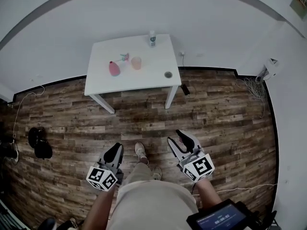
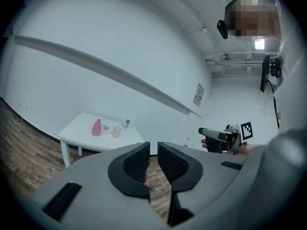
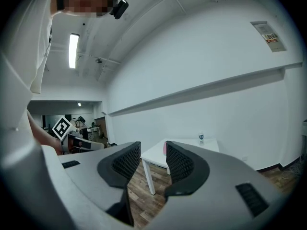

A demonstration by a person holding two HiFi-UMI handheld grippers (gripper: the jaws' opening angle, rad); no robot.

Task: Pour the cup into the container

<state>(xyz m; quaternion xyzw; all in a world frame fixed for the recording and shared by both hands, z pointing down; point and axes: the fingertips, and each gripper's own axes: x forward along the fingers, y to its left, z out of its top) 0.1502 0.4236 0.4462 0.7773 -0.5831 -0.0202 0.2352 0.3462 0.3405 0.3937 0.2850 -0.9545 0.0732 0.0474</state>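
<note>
With my left gripper and right gripper both closed and empty, I should step squarely up to the table before opening for the cup.

The wooden floor in front of the table lies open up to its front edge. The table's front strip is bare but for a small grey disc near its right front corner. The pink container, cup and a small teal object cluster left of its middle. A small bottle stands at its back edge, where the wall closes the far side.
</note>
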